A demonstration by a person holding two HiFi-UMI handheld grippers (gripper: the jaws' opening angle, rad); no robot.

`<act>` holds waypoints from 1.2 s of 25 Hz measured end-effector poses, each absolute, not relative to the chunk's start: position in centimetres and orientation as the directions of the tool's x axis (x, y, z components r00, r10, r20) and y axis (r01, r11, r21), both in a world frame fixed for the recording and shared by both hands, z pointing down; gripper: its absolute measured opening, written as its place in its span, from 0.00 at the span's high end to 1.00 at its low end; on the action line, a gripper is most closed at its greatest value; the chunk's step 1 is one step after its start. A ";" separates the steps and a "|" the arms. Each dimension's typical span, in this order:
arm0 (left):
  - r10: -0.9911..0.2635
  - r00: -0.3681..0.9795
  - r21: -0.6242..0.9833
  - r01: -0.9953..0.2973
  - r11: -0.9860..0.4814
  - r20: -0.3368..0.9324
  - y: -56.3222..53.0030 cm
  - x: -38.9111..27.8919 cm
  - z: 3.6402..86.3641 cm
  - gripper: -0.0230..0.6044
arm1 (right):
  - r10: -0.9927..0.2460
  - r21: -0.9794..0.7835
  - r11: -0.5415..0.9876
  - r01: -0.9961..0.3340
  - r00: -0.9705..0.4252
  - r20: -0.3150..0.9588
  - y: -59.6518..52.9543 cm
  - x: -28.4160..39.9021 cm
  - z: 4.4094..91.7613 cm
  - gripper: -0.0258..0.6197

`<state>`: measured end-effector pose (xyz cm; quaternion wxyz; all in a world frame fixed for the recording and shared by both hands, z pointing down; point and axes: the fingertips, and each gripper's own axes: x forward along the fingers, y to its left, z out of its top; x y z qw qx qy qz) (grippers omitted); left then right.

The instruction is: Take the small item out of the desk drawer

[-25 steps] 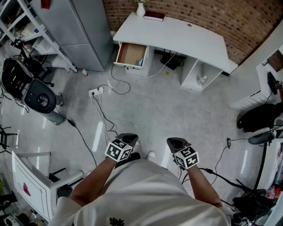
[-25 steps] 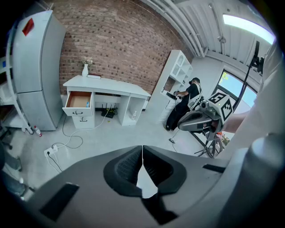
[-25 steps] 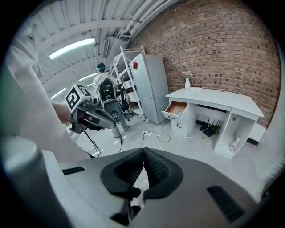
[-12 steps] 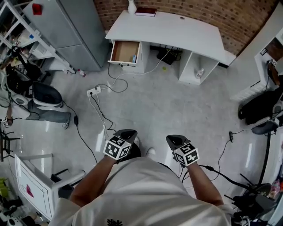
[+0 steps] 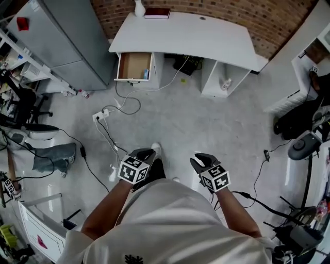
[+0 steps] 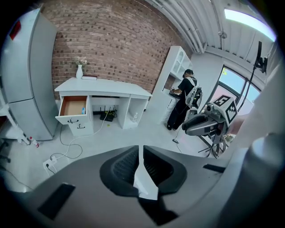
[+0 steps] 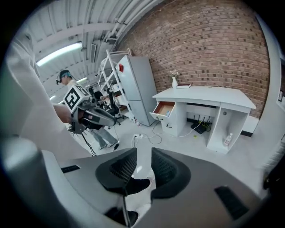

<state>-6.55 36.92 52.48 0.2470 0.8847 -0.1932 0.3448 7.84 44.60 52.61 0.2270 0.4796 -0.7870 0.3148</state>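
Note:
A white desk (image 5: 180,32) stands far ahead against the brick wall. Its top-left drawer (image 5: 133,65) is pulled open, and a small blue item (image 5: 146,75) lies at the drawer's right side. The left gripper view shows the same drawer (image 6: 73,106) and blue item (image 6: 83,109). Both grippers are held close to my body, well short of the desk. My left gripper (image 5: 145,154) is shut on nothing, its pads nearly touching (image 6: 141,150). My right gripper (image 5: 200,158) has a small gap between its fingers (image 7: 144,155), with only floor behind it.
A power strip (image 5: 101,114) and loose cables (image 5: 121,105) lie on the floor between me and the drawer. A grey cabinet (image 5: 56,41) stands left of the desk. A vase (image 5: 139,7) and a book (image 5: 157,13) sit on the desktop. A person (image 6: 183,100) stands at the right.
The head view has swung, so the desk and drawer now sit further left and higher. Both grippers stay in front of my body with their jaws unchanged. A shoe now shows ahead of the left gripper.

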 end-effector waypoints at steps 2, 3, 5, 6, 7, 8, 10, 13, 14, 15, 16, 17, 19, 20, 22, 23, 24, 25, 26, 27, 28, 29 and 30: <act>-0.158 0.697 0.312 -0.496 -0.810 0.699 33.2 -6.2 52.4 0.92 | -0.617 -0.271 0.314 -0.910 -0.413 0.670 41.5 7.9 52.1 0.80; -0.151 0.701 0.316 -0.489 -0.813 0.697 31.2 -5.9 52.2 0.92 | -0.613 -0.271 0.304 -0.913 -0.406 0.678 39.7 7.9 51.8 0.80; -0.136 0.707 0.327 -0.478 -0.815 0.694 27.1 -5.4 52.0 0.92 | -0.601 -0.276 0.296 -0.914 -0.403 0.690 35.9 7.7 51.2 0.80; -0.132 0.710 0.329 -0.473 -0.817 0.692 24.9 -5.4 52.0 0.92 | -0.598 -0.277 0.295 -0.915 -0.403 0.693 33.8 7.5 51.2 0.81; -0.131 0.714 0.330 -0.469 -0.819 0.688 22.6 -5.4 52.2 0.92 | -0.598 -0.275 0.293 -0.916 -0.400 0.694 31.6 7.4 51.3 0.81; -0.131 0.717 0.330 -0.465 -0.821 0.684 20.4 -5.5 52.5 0.92 | -0.600 -0.273 0.289 -0.918 -0.395 0.695 29.4 7.3 51.6 0.82; -0.131 0.723 0.334 -0.462 -0.822 0.679 16.6 -6.1 53.2 0.92 | -0.602 -0.267 0.281 -0.922 -0.386 0.699 25.5 6.7 52.0 0.82; -0.130 0.719 0.351 -0.478 -0.805 0.683 11.0 -7.1 54.4 0.88 | -0.612 -0.279 0.270 -0.922 -0.388 0.689 19.9 5.7 51.7 0.83; -0.129 0.714 0.361 -0.491 -0.793 0.688 9.3 -7.2 54.8 0.82 | -0.615 -0.289 0.264 -0.920 -0.391 0.685 18.1 5.5 51.4 0.83; -0.130 0.708 0.371 -0.507 -0.778 0.694 7.8 -7.4 55.2 0.79 | -0.612 -0.297 0.263 -0.918 -0.397 0.684 16.7 5.3 51.2 0.83; -0.136 0.703 0.379 -0.523 -0.764 0.698 6.7 -7.6 55.7 0.79 | -0.603 -0.299 0.271 -0.915 -0.403 0.688 15.7 5.1 51.1 0.83; -0.146 0.699 0.381 -0.539 -0.752 0.700 5.6 -7.7 56.2 0.79 | -0.591 -0.295 0.286 -0.912 -0.410 0.695 14.7 4.9 51.3 0.83; -0.169 0.686 0.375 -0.567 -0.733 0.707 3.2 -7.8 57.3 0.79 | -0.563 -0.285 0.315 -0.905 -0.421 0.711 12.5 4.9 51.9 0.83; -0.179 0.678 0.372 -0.582 -0.723 0.713 1.8 -7.9 57.9 0.79 | -0.554 -0.286 0.324 -0.902 -0.425 0.716 11.3 5.0 52.2 0.83; -0.196 0.657 0.364 -0.612 -0.702 0.728 -0.6 -7.8 59.2 0.79 | -0.542 -0.291 0.333 -0.897 -0.435 0.719 8.9 5.6 52.7 0.84; -0.204 0.646 0.356 -0.625 -0.695 0.736 -1.8 -7.5 59.8 0.79 | -0.537 -0.292 0.339 -0.894 -0.439 0.721 7.7 6.0 53.0 0.84; -0.210 0.637 0.349 -0.635 -0.689 0.742 -3.2 -7.2 60.4 0.79 | -0.531 -0.292 0.348 -0.891 -0.444 0.722 6.3 6.4 53.4 0.84; -0.215 0.630 0.345 -0.643 -0.683 0.747 -4.8 -6.7 60.9 0.79 | -0.525 -0.294 0.357 -0.887 -0.451 0.722 4.7 6.9 53.7 0.84; -0.218 0.623 0.343 -0.651 -0.677 0.751 -6.5 -6.1 61.4 0.79 | -0.519 -0.297 0.367 -0.881 -0.459 0.721 3.0 7.4 54.1 0.84; -0.220 0.613 0.340 -0.660 -0.670 0.759 -8.1 -5.5 62.0 0.79 | -0.511 -0.302 0.378 -0.875 -0.469 0.720 1.3 7.9 54.5 0.84; -0.221 0.602 0.334 -0.670 -0.663 0.768 -9.5 -4.9 62.5 0.79 | -0.500 -0.309 0.390 -0.868 -0.481 0.720 -0.2 8.5 54.9 0.84; -0.224 0.589 0.328 -0.681 -0.654 0.776 -11.0 -4.2 63.1 0.79 | -0.486 -0.314 0.404 -0.859 -0.493 0.722 -1.6 9.0 55.3 0.84; -0.229 0.577 0.322 -0.693 -0.645 0.784 -12.4 -3.6 63.7 0.79 | -0.472 -0.317 0.421 -0.850 -0.504 0.724 -3.1 9.6 55.6 0.84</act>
